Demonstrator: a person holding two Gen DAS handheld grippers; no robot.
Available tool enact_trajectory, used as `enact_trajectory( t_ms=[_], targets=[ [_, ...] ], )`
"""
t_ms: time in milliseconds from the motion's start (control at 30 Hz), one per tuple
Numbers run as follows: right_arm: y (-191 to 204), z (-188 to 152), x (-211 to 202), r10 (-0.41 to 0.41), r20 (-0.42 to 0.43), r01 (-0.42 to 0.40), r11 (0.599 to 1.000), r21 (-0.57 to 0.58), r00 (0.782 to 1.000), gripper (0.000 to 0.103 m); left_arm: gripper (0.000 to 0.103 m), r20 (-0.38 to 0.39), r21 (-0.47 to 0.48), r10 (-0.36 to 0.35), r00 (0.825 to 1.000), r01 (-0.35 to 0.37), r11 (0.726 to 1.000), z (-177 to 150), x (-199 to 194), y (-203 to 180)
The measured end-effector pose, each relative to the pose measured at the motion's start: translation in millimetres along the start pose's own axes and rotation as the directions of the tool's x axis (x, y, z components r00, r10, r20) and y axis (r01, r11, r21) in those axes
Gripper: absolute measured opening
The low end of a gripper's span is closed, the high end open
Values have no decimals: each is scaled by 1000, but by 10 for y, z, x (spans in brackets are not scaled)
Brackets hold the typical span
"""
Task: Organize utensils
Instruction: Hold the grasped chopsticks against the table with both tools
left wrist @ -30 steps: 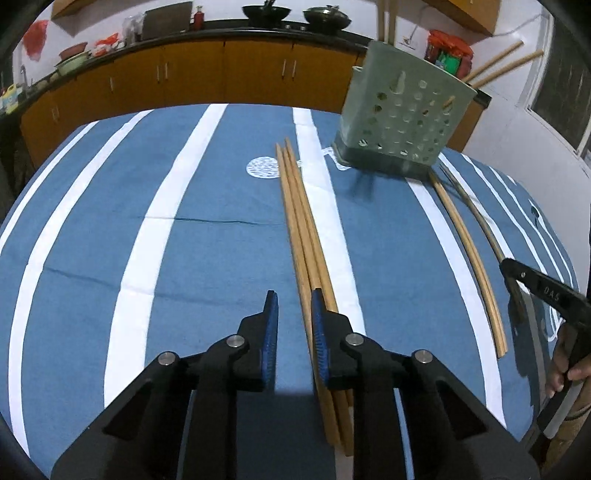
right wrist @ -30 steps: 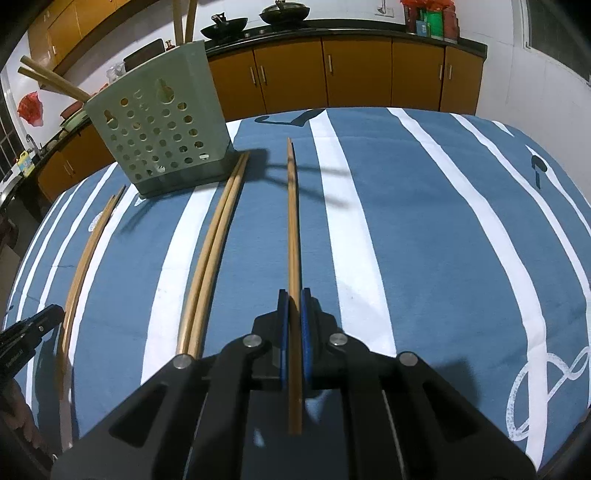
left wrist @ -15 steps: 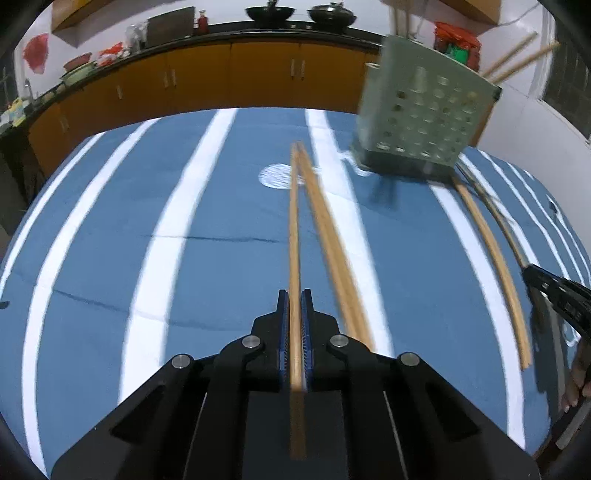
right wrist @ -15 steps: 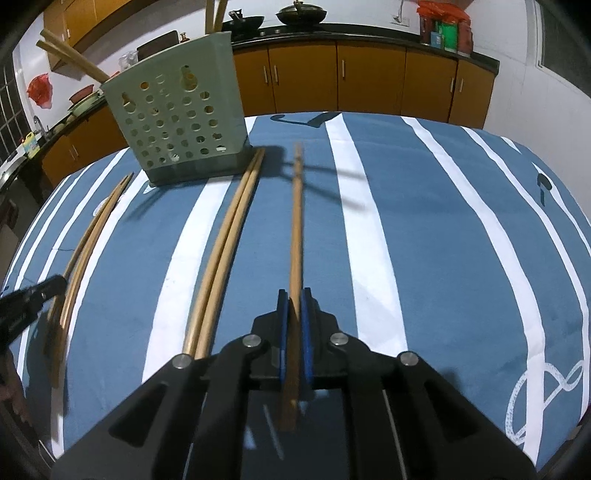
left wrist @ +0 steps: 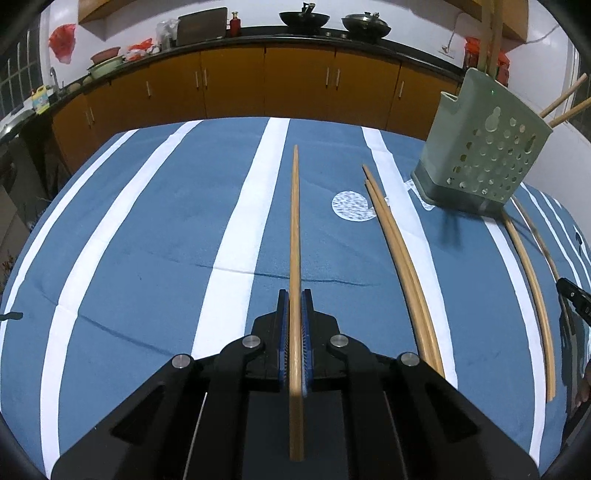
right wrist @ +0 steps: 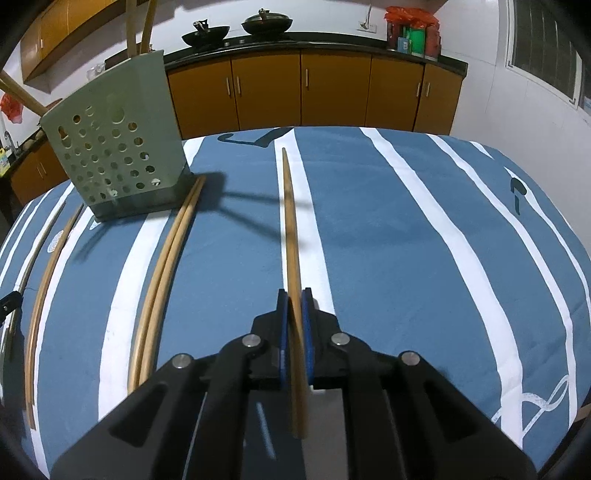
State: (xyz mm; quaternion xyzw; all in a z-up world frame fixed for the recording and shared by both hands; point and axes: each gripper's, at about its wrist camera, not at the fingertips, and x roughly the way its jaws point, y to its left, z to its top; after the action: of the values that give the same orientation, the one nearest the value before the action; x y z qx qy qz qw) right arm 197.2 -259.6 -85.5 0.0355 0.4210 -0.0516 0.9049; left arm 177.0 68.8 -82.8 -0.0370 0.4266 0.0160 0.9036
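The left gripper (left wrist: pixel 294 295) pinches one wooden chopstick (left wrist: pixel 294 229), which points straight ahead over the striped tablecloth (left wrist: pixel 147 240). To its right a chopstick pair (left wrist: pixel 397 243) lies before the green utensil holder (left wrist: pixel 480 155). The right gripper (right wrist: pixel 294 295) clamps another chopstick (right wrist: pixel 290 221), with the holder to its left.

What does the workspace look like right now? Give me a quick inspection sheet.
Surface: blue tablecloth with white stripes.
Job's things: green perforated utensil holder upright, chopsticks already poking out of it; a chopstick pair lying beside its base; more loose chopsticks on its other side.
Clutter: nothing seen.
Grippers: left gripper shut on a chopstick; right gripper shut on another chopstick.
Cables: nothing seen.
Surroundings: orange cabinets, woks on the counter.
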Motion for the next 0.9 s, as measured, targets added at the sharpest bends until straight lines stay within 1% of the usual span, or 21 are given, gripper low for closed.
enact_trajectory(
  t_ms=[267, 467, 900],
  targets=[
    [10, -2, 12, -8, -2, 8, 1000, -7, 1000, 11, 8, -1, 1, 2, 1000, -2, 1000, -1, 2, -2],
    [-10, -2, 22, 9, -2, -9, 1000, 7, 1000, 11, 8, -1, 9, 10, 1000, -10, 1000, -5, -3, -11],
    [-12, -1, 26, 12, -3, -12, 1000, 10, 1000, 11, 9, -1, 9, 9, 1000, -9, 1000, -2, -4, -10]
  ],
)
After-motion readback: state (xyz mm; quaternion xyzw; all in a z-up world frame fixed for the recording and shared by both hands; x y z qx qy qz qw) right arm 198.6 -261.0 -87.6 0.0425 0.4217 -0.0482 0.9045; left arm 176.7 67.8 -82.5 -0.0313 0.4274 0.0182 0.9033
